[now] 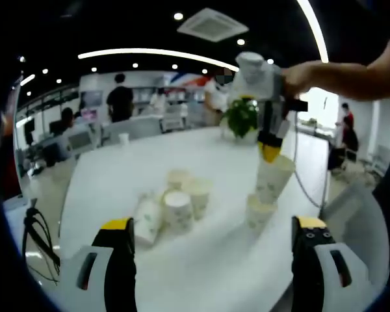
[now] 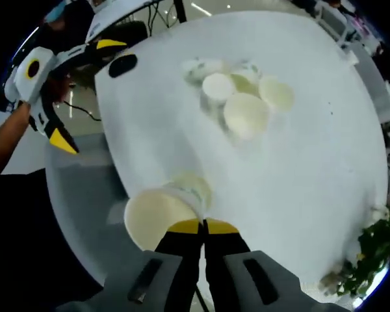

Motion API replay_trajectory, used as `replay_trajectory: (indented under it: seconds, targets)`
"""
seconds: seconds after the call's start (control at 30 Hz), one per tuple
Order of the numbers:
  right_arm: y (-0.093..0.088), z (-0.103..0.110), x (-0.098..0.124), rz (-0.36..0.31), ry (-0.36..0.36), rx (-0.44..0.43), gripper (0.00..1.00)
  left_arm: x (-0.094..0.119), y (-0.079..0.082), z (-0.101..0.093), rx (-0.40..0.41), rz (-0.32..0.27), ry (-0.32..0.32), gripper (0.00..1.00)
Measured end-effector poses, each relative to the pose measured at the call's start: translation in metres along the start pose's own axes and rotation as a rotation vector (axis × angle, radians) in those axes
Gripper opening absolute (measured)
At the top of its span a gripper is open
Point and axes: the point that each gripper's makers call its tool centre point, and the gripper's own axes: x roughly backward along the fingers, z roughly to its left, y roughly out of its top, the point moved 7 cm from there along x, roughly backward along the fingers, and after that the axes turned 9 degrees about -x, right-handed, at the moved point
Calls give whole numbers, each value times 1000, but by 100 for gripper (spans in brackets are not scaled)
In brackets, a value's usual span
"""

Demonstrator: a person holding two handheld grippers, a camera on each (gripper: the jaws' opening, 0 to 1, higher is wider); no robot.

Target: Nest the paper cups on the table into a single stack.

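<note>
Right gripper [image 2: 203, 225] pinches cup [image 2: 157, 220] rim

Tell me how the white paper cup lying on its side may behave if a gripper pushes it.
The white paper cup lying on its side would probably roll in a curve, since it tapers. It looks thin and empty, so likely light and easy to crush. It lies against the upright paper cups, so a push may tip those.

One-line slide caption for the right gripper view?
Right gripper pinches a cup by its rim above another cup; more cups wait on the table.
</note>
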Motion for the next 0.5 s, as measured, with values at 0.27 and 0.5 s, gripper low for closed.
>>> replay_trajectory:
  seconds: [0.27,0.5]
  targets:
    - [-5,3,-14,0,6,-25,0,2,-4,0,8,0,4,98]
    - [-8,7,-29,-7,13,-40,0,5,-5,1,13,0,9,98]
